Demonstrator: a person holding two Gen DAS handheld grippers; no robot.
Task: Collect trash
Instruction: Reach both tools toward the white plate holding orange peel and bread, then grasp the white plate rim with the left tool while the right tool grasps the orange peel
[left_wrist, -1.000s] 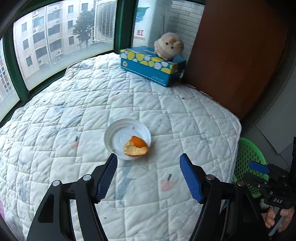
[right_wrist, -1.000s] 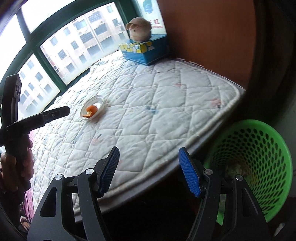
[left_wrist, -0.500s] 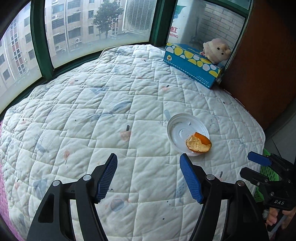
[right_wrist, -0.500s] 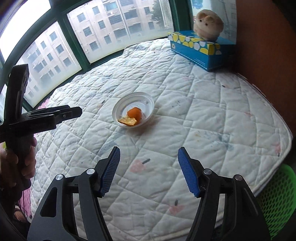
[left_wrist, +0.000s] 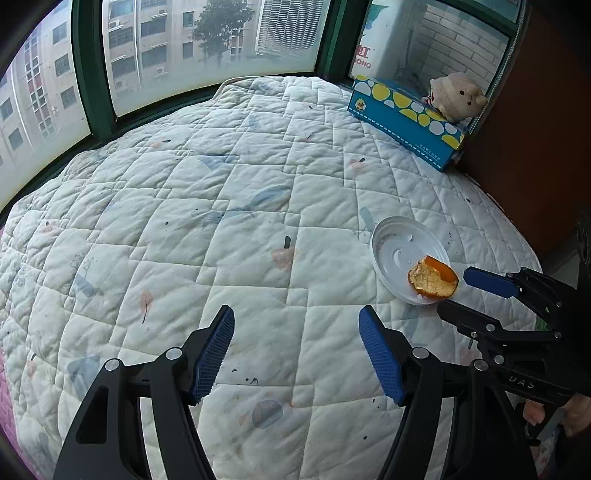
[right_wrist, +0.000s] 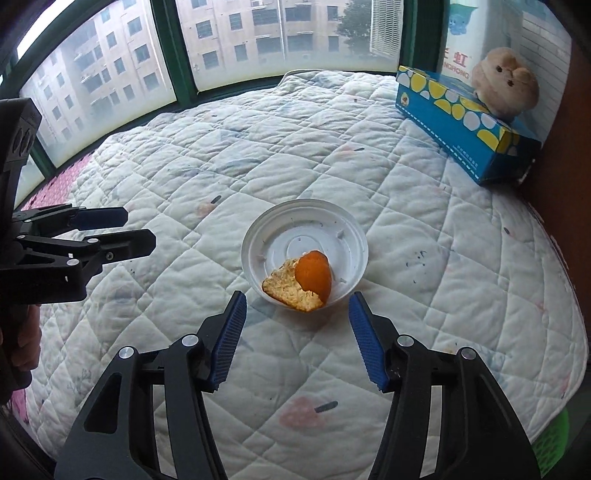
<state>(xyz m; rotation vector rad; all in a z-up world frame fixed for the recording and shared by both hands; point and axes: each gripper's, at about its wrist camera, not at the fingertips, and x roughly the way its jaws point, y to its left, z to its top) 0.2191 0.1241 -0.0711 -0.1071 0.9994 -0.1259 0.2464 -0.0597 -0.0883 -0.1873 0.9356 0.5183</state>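
Observation:
A piece of orange peel (right_wrist: 302, 282) lies at the near rim of a white plastic lid (right_wrist: 325, 236) on a quilted white bed cover (right_wrist: 258, 155). My right gripper (right_wrist: 297, 325) hovers just short of the lid, its jaws closing with nothing between them; the peel sits just beyond the tips. In the left wrist view the peel (left_wrist: 433, 282) and lid (left_wrist: 397, 247) lie to the right of my left gripper (left_wrist: 296, 339), which is open over bare quilt. The right gripper (left_wrist: 476, 291) shows there at the lid's right edge, and the left gripper (right_wrist: 122, 230) shows at the left of the right wrist view.
A blue tissue box (right_wrist: 461, 125) with yellow and white dots stands at the far right with a plush toy (right_wrist: 506, 83) on it, beside a brown wall panel (left_wrist: 535, 110). Windows (right_wrist: 258, 40) curve round the far side. A green basket (right_wrist: 554, 439) peeks past the bed's right edge.
The right gripper swung from the bed's edge and green basket to just short of the lid, its jaws narrowing. The left gripper shifted left, so the lid now lies at its right.

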